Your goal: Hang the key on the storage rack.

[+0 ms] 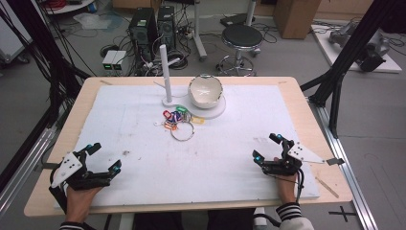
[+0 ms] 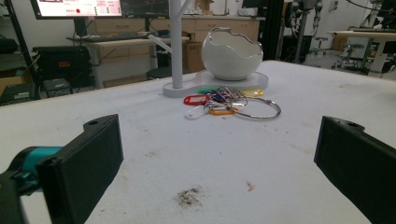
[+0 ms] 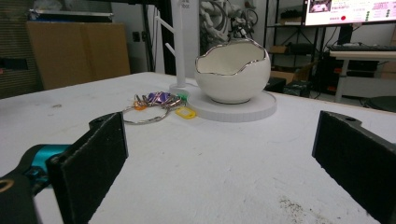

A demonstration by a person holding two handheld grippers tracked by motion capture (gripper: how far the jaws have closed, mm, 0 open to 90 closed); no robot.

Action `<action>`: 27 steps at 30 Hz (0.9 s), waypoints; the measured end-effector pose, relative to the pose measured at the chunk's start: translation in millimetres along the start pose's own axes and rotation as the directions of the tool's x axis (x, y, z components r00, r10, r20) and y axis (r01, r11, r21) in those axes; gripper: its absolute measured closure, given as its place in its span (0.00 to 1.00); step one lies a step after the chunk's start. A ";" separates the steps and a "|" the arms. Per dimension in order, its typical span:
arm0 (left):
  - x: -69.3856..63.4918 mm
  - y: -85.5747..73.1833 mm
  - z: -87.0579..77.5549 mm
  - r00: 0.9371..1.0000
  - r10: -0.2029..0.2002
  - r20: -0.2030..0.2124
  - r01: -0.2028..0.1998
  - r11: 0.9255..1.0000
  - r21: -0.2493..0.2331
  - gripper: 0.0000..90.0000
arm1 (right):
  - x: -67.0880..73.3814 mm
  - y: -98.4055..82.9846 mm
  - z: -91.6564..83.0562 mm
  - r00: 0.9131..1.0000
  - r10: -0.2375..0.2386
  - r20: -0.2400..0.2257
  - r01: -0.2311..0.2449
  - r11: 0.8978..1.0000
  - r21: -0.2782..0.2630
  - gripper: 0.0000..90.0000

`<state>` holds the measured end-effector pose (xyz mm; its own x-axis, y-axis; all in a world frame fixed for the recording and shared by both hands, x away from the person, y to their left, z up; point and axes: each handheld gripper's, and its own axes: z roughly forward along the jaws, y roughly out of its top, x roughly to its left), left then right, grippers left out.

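A bunch of coloured key tags on a metal ring (image 1: 179, 122) (image 2: 233, 103) (image 3: 156, 105) lies on the white mat, just in front of a white egg-shaped bowl (image 1: 206, 91) (image 2: 231, 53) (image 3: 232, 74) on a white stand with an upright post (image 1: 165, 72) (image 2: 176, 42). My left gripper (image 1: 105, 157) (image 2: 219, 168) rests open near the mat's front left corner, nothing between its jaws. My right gripper (image 1: 266, 147) (image 3: 219, 168) rests open at the front right, also holding nothing. Both point toward the tags, well short of them.
A white mat (image 1: 143, 153) covers most of the wooden table (image 1: 306, 110). A dark smudge (image 2: 189, 197) marks the mat ahead of the left gripper. Behind the table are a black stool (image 1: 242, 38), computer towers (image 1: 143, 28) and black frame struts (image 1: 352, 48).
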<state>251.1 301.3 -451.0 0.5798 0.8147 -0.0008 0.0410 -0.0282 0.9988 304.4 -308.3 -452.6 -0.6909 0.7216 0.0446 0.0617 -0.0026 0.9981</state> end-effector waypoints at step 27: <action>8.5 8.7 2.5 1.000 -0.019 0.005 0.019 1.000 -0.011 0.02 | 1.1 0.1 0.7 1.000 -0.006 -0.001 0.006 1.000 0.008 0.03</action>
<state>258.5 306.5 -442.5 0.5832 0.8121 -0.0203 0.0435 -0.0063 0.9990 304.1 -307.0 -452.5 -0.6921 0.7208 0.0388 0.0631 0.0068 0.9980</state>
